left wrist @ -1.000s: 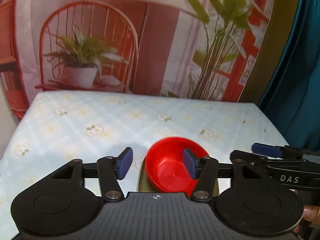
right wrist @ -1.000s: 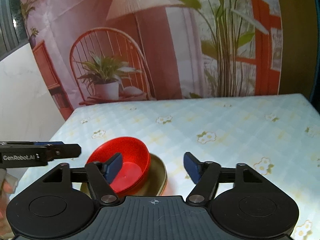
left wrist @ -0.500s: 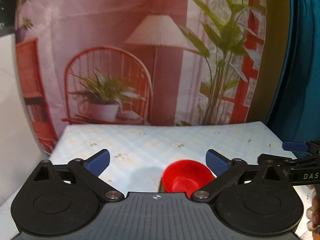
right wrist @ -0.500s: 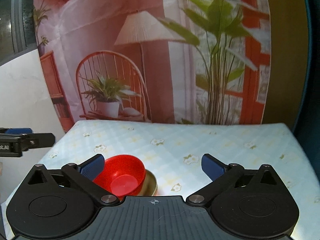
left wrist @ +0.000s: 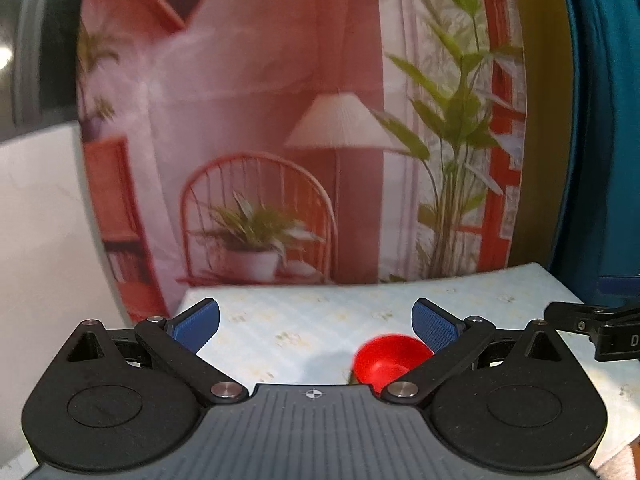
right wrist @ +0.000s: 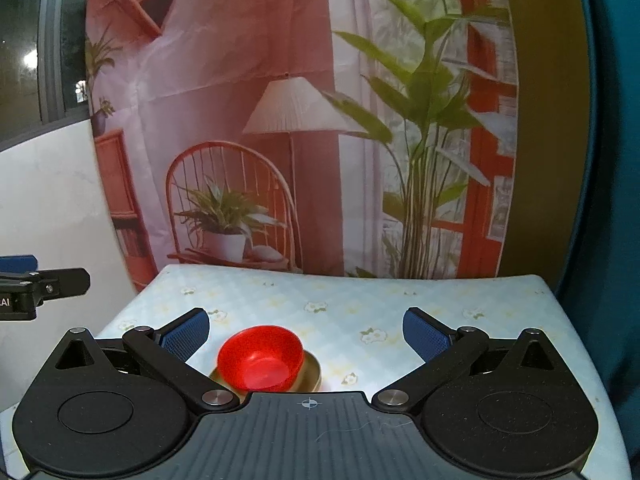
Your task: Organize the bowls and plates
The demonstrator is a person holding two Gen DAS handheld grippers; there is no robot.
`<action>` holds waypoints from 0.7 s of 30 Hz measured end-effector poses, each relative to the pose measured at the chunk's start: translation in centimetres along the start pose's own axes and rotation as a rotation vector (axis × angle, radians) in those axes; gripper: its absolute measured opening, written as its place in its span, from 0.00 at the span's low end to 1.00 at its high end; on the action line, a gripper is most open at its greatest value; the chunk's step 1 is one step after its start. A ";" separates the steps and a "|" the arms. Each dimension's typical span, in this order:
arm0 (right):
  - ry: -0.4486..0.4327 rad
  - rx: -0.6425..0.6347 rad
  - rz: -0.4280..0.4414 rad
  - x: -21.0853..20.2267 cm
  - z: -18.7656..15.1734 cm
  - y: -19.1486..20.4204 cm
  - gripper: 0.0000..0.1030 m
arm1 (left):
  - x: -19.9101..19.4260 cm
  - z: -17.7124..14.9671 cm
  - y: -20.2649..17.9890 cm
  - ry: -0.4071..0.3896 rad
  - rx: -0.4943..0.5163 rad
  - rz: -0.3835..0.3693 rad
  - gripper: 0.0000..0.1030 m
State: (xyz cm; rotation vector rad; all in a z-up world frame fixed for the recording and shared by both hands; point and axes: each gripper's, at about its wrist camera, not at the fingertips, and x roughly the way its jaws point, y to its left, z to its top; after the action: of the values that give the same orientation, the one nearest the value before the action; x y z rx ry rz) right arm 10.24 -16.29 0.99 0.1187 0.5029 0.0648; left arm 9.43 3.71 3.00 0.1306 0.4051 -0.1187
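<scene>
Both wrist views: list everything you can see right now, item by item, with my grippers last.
red bowl: 1, red, sitting in the gold plate, near the table's front left
gold plate: 1, gold-olive, under the bowl, on the tablecloth
tablecloth: 1, pale blue check with small flowers, covering the table
backdrop: 1, printed pink and red room scene with chair, lamp and plants, behind the table
curtain: 1, teal, at the right edge
left gripper: 1, black with blue pads, open, holding nothing, pulled back from the bowl
right gripper: 1, black with blue pads, open, holding nothing, above the table's near edge
</scene>
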 end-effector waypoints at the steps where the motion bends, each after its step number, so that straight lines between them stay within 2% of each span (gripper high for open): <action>1: -0.004 0.000 -0.003 -0.4 0.0 0.2 1.00 | -0.7 0.1 0.0 -0.015 -0.004 -0.003 1.00; 5: -0.018 0.000 -0.014 -2.3 0.0 0.5 1.00 | -2.7 0.5 0.3 -0.030 -0.044 -0.035 1.00; 11: -0.044 0.016 -0.031 -4.5 -0.3 0.3 1.00 | -3.9 0.0 0.3 -0.033 -0.070 -0.020 1.00; 21: -0.052 0.027 -0.039 -5.8 -0.7 0.0 1.00 | -4.8 -0.4 -0.4 -0.050 -0.043 0.003 1.00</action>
State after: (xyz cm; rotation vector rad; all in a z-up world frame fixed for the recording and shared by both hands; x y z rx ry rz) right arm 4.80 -16.77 3.12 0.1362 0.4542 0.0172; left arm 4.82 3.85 4.47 0.0861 0.3574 -0.1100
